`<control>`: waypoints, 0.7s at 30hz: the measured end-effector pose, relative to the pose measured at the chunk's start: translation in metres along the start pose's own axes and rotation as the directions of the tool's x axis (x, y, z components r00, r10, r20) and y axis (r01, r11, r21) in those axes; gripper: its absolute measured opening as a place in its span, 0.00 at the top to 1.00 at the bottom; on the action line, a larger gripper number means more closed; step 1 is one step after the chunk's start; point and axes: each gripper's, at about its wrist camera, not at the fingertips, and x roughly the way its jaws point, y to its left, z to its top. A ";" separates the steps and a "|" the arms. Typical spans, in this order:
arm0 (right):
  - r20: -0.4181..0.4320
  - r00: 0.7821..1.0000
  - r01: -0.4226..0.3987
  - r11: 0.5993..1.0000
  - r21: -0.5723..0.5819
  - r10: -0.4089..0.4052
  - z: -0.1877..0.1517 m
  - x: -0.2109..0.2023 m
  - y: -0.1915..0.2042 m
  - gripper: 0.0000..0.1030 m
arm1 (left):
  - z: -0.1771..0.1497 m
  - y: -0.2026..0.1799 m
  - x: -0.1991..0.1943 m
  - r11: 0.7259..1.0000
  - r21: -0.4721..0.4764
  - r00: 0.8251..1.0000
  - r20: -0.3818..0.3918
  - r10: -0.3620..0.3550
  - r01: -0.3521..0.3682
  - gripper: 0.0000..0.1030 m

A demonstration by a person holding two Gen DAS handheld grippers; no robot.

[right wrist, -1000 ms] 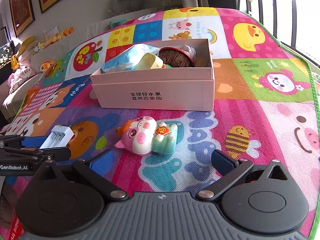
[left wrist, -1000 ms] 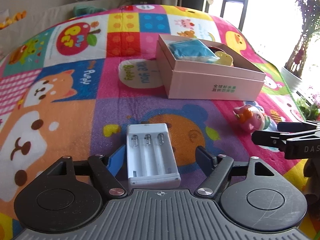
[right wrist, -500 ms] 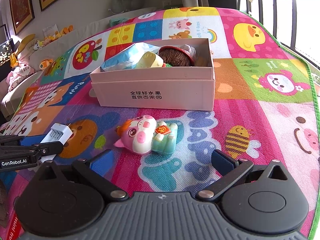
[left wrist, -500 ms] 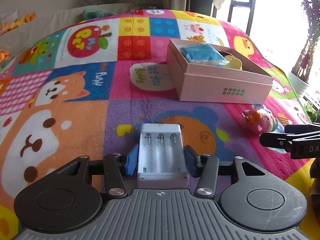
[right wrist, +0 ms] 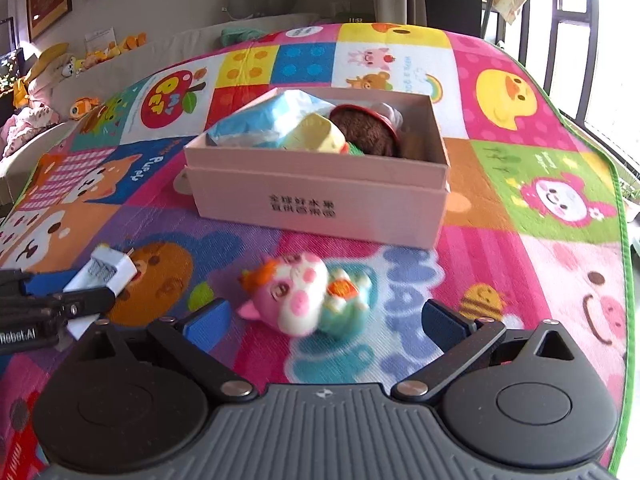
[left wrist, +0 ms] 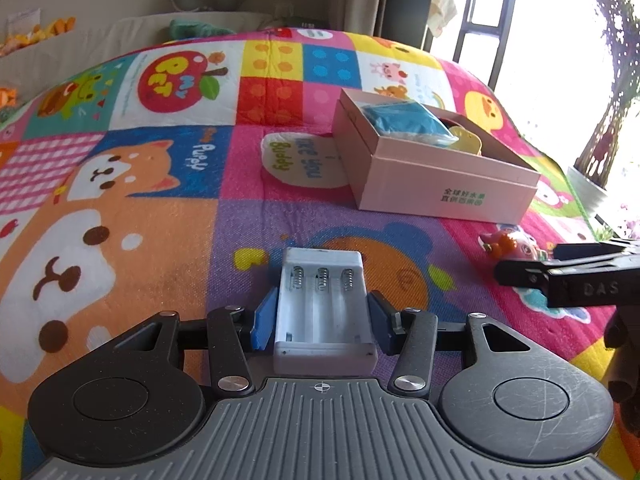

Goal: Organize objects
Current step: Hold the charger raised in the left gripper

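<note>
Play mat (left wrist: 120, 240) in bright cartoon squares fills both views; in the right wrist view its green-bound edge (right wrist: 622, 216) runs down the right side of the frame, and a broad stretch of bare mat lies between that edge and the pink cardboard box (right wrist: 320, 196). In the left wrist view open mat spreads across the whole left half of the frame.

The left gripper (left wrist: 320, 316) has its jaws clamped on a white battery holder (left wrist: 322, 308), blue pads (left wrist: 264, 318) pressed against its two long sides. The holder is an open plastic tray with three slots, each with a coil spring at the far end, and it sits at lower centre of that view. From the right wrist view it shows at the left edge of the frame (right wrist: 106, 276), well left of the box.

The right gripper (right wrist: 324, 320) has its jaws spread wide apart, with a pig toy (right wrist: 308, 292) lying on the mat just ahead of the gap, blurred; it has a pink-and-white face, orange tuft and teal body. Whether the pads touch it I cannot tell.

The box stands lidless in the middle of the right wrist view, green print on its near wall. Inside lie a blue-and-white packet (right wrist: 264, 120), a pale yellow item (right wrist: 316, 134) and a brown fuzzy object with a red rim (right wrist: 368, 128).
</note>
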 end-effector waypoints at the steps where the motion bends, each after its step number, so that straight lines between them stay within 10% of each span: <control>1: -0.005 1.000 -0.003 1.000 -0.009 0.003 0.003 0.001 0.003 0.08 | 0.000 0.000 0.000 1.000 -0.001 1.000 0.002 -0.001 0.001 0.48; 6: -0.045 0.999 0.003 0.998 -0.055 -0.005 0.011 0.008 0.017 0.32 | -0.001 0.000 0.000 1.000 0.001 1.000 0.009 -0.001 0.001 0.48; 21: -0.015 0.999 -0.040 0.991 -0.131 0.039 -0.002 -0.068 0.022 0.34 | -0.002 0.003 -0.001 1.000 -0.022 1.000 0.015 -0.017 0.017 0.48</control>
